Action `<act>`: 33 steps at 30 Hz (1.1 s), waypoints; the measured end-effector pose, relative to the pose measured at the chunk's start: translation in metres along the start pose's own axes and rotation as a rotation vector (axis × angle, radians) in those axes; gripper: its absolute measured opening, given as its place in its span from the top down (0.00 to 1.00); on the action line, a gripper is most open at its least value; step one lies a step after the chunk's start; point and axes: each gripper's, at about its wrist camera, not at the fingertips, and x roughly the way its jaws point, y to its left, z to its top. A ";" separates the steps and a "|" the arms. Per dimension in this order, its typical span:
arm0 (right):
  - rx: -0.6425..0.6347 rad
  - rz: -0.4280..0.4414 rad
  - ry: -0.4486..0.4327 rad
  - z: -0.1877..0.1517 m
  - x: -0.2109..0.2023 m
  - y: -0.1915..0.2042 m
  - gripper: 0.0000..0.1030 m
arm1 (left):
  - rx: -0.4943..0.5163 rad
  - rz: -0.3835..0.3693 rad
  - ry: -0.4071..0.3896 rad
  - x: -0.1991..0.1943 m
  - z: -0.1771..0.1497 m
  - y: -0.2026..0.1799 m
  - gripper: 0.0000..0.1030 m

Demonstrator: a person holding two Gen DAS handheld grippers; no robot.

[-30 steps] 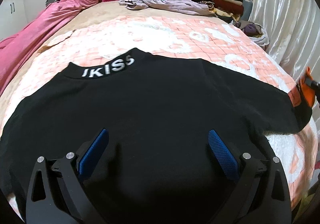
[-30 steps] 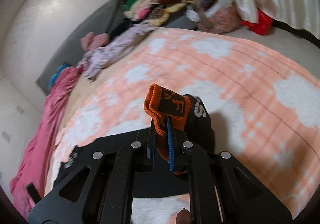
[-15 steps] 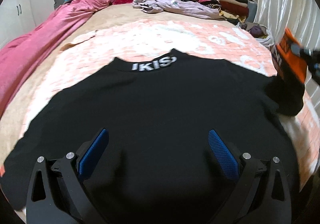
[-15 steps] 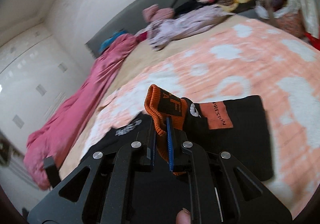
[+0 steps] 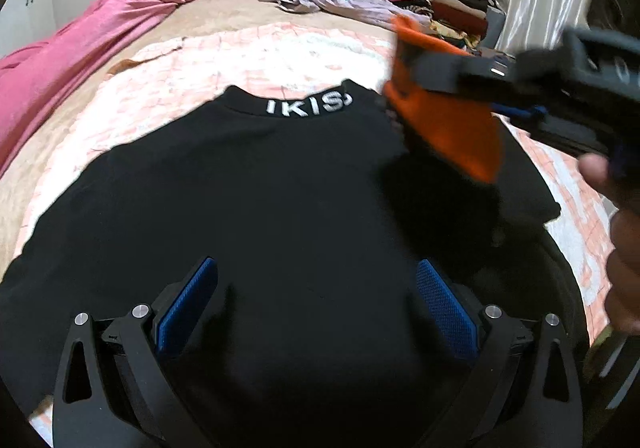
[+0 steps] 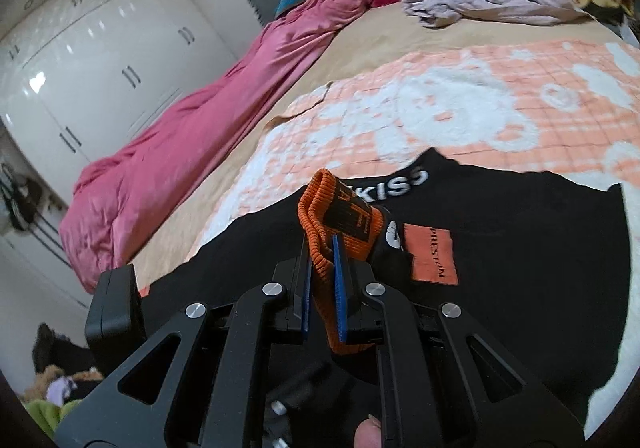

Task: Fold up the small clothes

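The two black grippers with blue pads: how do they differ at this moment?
The left gripper stands wide open over the black sweatshirt, holding nothing; the right gripper has its pads nearly together on the orange ribbed cuff, having just loosened slightly. Both share the same black frame and blue pads.

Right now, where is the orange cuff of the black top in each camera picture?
Left wrist view: orange cuff is upper right, blurred, pinched by the right gripper.
Right wrist view: orange cuff is at centre, between the blue pads.
Shared landmark: the white collar lettering.
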 end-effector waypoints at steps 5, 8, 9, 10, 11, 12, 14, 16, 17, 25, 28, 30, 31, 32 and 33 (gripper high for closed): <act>0.014 0.040 0.035 -0.007 0.017 -0.001 0.59 | -0.015 -0.038 0.011 0.009 -0.002 -0.002 0.04; 0.038 0.014 0.026 -0.005 0.013 -0.009 0.57 | -0.044 -0.073 0.018 0.016 0.000 -0.001 0.04; 0.049 -0.005 0.016 -0.004 0.008 -0.014 0.54 | -0.055 -0.072 0.023 0.019 0.001 -0.001 0.04; 0.057 -0.030 0.001 -0.003 0.002 -0.019 0.54 | -0.069 -0.065 0.027 0.021 0.002 0.001 0.04; 0.059 -0.049 -0.008 -0.003 -0.002 -0.022 0.53 | -0.085 -0.060 0.031 0.024 0.003 0.002 0.05; 0.062 -0.089 -0.025 -0.003 -0.010 -0.029 0.52 | -0.112 -0.064 0.027 0.026 0.004 0.006 0.06; 0.080 -0.146 -0.054 -0.003 -0.024 -0.042 0.51 | -0.150 -0.068 0.005 0.027 0.006 0.009 0.19; 0.105 -0.230 -0.086 -0.002 -0.040 -0.060 0.50 | -0.169 -0.075 -0.004 0.029 0.011 0.010 0.34; 0.108 -0.299 -0.110 -0.002 -0.048 -0.069 0.50 | -0.169 -0.074 -0.003 0.030 0.012 0.009 0.37; 0.161 -0.409 -0.154 -0.002 -0.065 -0.102 0.47 | -0.156 -0.016 -0.053 0.019 0.020 0.019 0.98; 0.157 -0.413 -0.160 -0.003 -0.067 -0.101 0.44 | -0.155 -0.028 -0.080 0.009 0.023 0.023 0.98; 0.153 -0.414 -0.162 -0.003 -0.068 -0.100 0.44 | -0.144 -0.028 -0.093 0.002 0.023 0.022 0.98; 0.150 -0.416 -0.163 -0.003 -0.068 -0.100 0.44 | -0.138 -0.030 -0.099 -0.001 0.023 0.021 0.98; 0.148 -0.417 -0.164 -0.004 -0.067 -0.098 0.44 | -0.130 -0.029 -0.108 -0.005 0.024 0.020 0.98; 0.145 -0.415 -0.163 -0.004 -0.068 -0.097 0.44 | -0.126 -0.029 -0.113 -0.007 0.024 0.019 0.98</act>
